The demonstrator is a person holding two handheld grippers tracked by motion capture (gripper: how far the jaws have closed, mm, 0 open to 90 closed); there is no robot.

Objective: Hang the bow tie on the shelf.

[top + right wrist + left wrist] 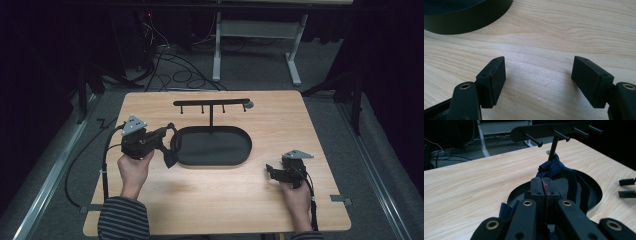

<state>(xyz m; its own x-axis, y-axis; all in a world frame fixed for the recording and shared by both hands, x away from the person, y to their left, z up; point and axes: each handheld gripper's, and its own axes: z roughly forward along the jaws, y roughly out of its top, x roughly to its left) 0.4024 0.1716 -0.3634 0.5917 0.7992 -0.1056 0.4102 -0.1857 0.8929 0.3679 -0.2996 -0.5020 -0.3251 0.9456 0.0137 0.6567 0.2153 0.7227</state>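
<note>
dark blue cloth (564,173) is pinched between the jaws of your left gripper (167,145), which are pressed tight together on it; the fabric bunches up past the pads and hangs in a loop over the near-left rim of the black oval tray (240,155). that gripper sits just off the tray's left end, above the light wooden table (280,120), with a broad bare strip of wood between it and the table's left edge. behind the tray the black peg rack (211,103) stands on its thin post, its pegs pointing toward you, close to the far edge. your right gripper (272,171) rests low near the table's right side, its jaws spread wide with nothing between them, bare wood showing in the gap. the tray's right end lies near it but apart, and open wood runs from there to the right and near edges
</note>
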